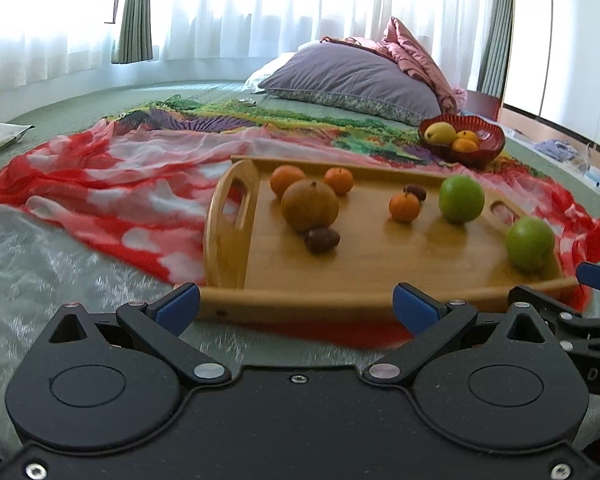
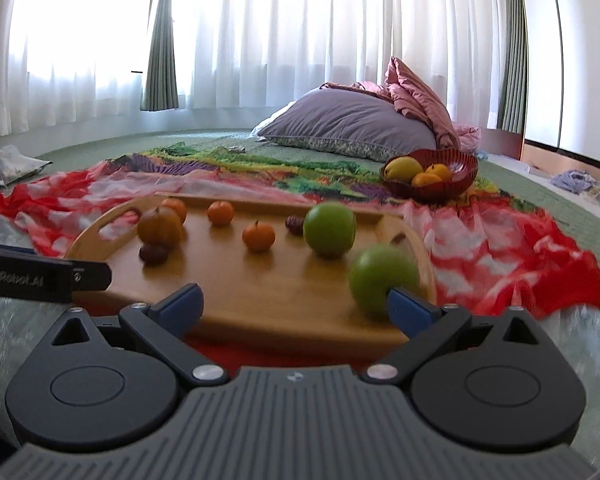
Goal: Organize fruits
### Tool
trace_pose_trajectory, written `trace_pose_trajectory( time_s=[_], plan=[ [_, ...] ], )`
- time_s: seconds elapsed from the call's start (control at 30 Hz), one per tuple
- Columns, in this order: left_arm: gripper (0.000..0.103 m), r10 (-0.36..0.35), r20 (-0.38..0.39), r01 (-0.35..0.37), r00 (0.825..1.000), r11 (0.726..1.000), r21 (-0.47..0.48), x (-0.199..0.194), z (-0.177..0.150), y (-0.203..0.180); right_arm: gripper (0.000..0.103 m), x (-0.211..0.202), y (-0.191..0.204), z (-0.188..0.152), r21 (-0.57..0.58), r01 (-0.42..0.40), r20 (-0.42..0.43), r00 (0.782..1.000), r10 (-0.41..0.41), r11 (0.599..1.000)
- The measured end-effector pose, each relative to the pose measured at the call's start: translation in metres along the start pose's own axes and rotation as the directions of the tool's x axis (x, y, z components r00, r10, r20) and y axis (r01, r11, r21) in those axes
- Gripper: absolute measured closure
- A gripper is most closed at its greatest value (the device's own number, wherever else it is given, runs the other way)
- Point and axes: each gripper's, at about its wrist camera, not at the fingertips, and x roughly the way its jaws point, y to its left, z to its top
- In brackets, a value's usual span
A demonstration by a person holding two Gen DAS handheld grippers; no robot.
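Observation:
A wooden tray (image 1: 380, 264) (image 2: 260, 296) lies on a red-and-white cloth on the bed. On it are two green apples (image 1: 461, 199) (image 1: 530, 243), three small oranges (image 1: 405, 207), a brown round fruit (image 1: 309, 205) and two dark dates (image 1: 321, 239). A red bowl (image 1: 488, 148) (image 2: 456, 184) behind the tray holds a yellow fruit and two oranges. My left gripper (image 1: 296, 306) is open and empty at the tray's near edge. My right gripper (image 2: 294, 306) is open and empty; the near green apple (image 2: 380, 276) sits just beyond its right finger.
A purple pillow (image 1: 352, 76) and pink bedding lie at the back. A colourful cloth (image 1: 300, 120) stretches behind the tray. A plastic bag (image 1: 0, 136) lies far left. The right gripper shows at the right edge of the left wrist view (image 1: 580, 312).

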Motion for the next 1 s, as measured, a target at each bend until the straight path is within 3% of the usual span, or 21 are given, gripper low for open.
trace_pose_trajectory(
  time_s=[0.37, 0.63, 1.0],
  plan=[
    [0.0, 0.03, -0.038, -0.028, 0.999, 0.998, 0.053, 0.009, -0.023, -0.005, 0.0, 0.005, 0.005, -0.034, -0.008, 0.019, -0.056, 0.998, -0.019, 1.0],
    [0.0, 0.075, -0.076, -0.068, 0.994, 0.994, 0.084, 0.025, -0.027, -0.007, 0.0, 0.02, 0.005, -0.039, -0.014, 0.049, -0.088, 0.995, -0.051, 0.999],
    [0.0, 0.084, -0.087, -0.076, 0.993, 0.993, 0.092, 0.034, -0.027, -0.01, 0.0, 0.028, 0.004, -0.045, -0.011, 0.042, -0.108, 0.993, -0.043, 0.999]
  ],
)
